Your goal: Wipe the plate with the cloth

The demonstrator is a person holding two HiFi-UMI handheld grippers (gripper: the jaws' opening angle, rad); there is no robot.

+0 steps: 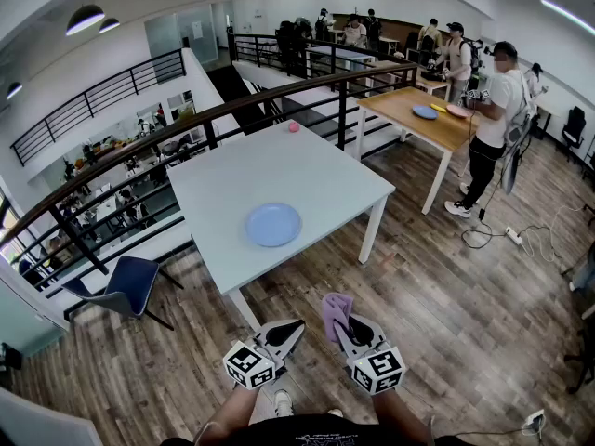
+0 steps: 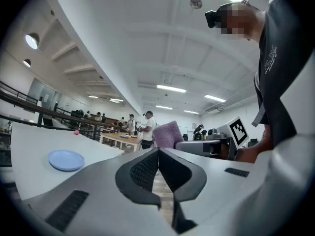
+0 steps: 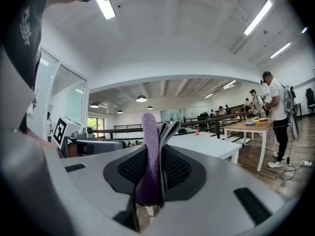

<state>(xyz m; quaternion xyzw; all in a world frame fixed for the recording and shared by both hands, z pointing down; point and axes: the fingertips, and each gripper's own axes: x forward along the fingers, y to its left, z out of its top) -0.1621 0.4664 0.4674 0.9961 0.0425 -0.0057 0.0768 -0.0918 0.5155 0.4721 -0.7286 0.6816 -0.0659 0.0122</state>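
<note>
1. Two grippers sit low in the head view, close to your body and short of the white table [image 1: 279,170]. Both point level, side by side.
2. Left gripper [image 1: 290,326]: your jaws are pressed together. The left gripper view shows the dark pads meeting along a thin seam with nothing between them.
3. Right gripper [image 1: 346,321]: your jaws are clamped on the cloth [image 3: 150,156], which fills the gap between the ribbed pads.
4. Cloth, appearance: lilac to purple, with a soft towelling nap. It is folded into several layers that stand upright and edge-on between the pads. The thickest fold is deep purple and the thinner folds beside it look paler and greyish. Its rounded top rises above the jaw tips. From the head view it reads as a small mauve bunch at the gripper's front.
5. Cloth, location: held in the air in front of you, off the table and well apart from the plate [image 1: 273,224].
6. Plate, appearance: pale blue, round and shallow, with a low raised rim and a plain, even surface.
7. Plate, location: lying flat on the white table, towards the end nearer you and away from its edges. Neither gripper touches it.
8. Other items: a small pink ball [image 1: 294,127] rests near the table's far edge. A blue chair [image 1: 125,286] stands left of the table, by the railing.
</note>
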